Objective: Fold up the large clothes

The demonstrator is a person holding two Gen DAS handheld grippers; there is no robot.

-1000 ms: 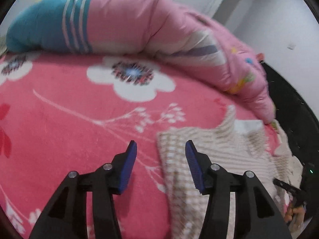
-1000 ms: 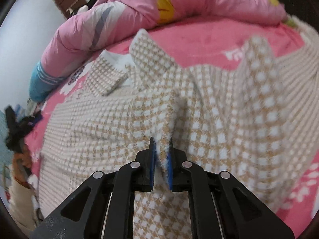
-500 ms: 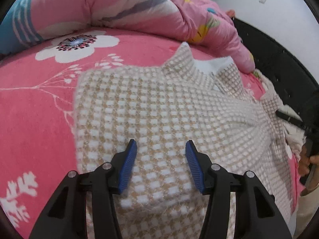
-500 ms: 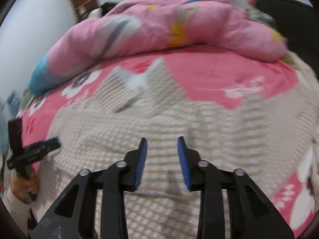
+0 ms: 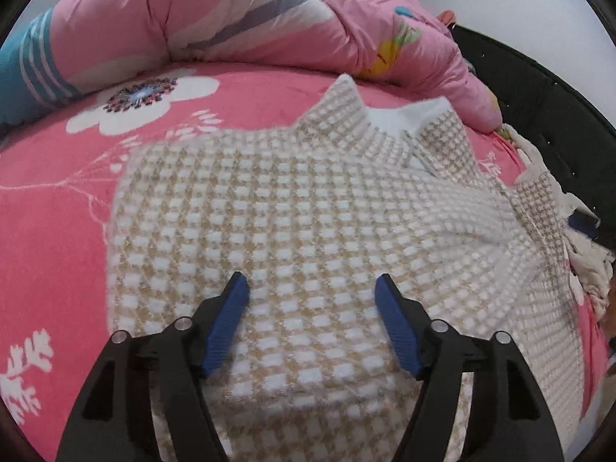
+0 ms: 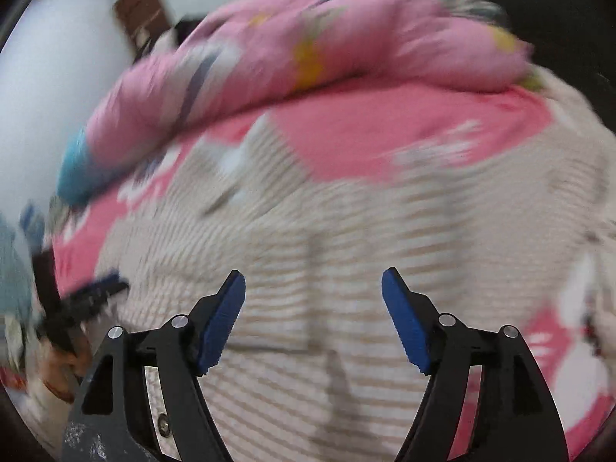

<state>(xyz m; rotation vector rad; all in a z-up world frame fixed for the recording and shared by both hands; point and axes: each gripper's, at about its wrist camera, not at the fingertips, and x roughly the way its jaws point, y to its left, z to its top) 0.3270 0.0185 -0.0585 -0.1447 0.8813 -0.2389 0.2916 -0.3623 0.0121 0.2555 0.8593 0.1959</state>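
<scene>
A large beige-and-white checked garment (image 5: 308,208) lies spread on the pink floral bed sheet (image 5: 50,208), its collar (image 5: 381,123) pointing toward the far side. My left gripper (image 5: 312,288) is open and empty just above the garment's near part. In the right wrist view, which is motion-blurred, the same garment (image 6: 346,238) fills the middle. My right gripper (image 6: 313,287) is open wide and empty above it. The left gripper (image 6: 77,300) also shows at the left edge of that view.
A rolled pink quilt (image 5: 238,15) with a blue striped end (image 5: 27,73) lies along the far side of the bed. A dark bed frame (image 5: 539,88) runs along the right. White walls stand behind. A dark wooden door (image 6: 140,11) shows far off.
My right gripper let go of the garment fold and opened wide. My left gripper moved from the bare sheet over onto the garment and stayed open.
</scene>
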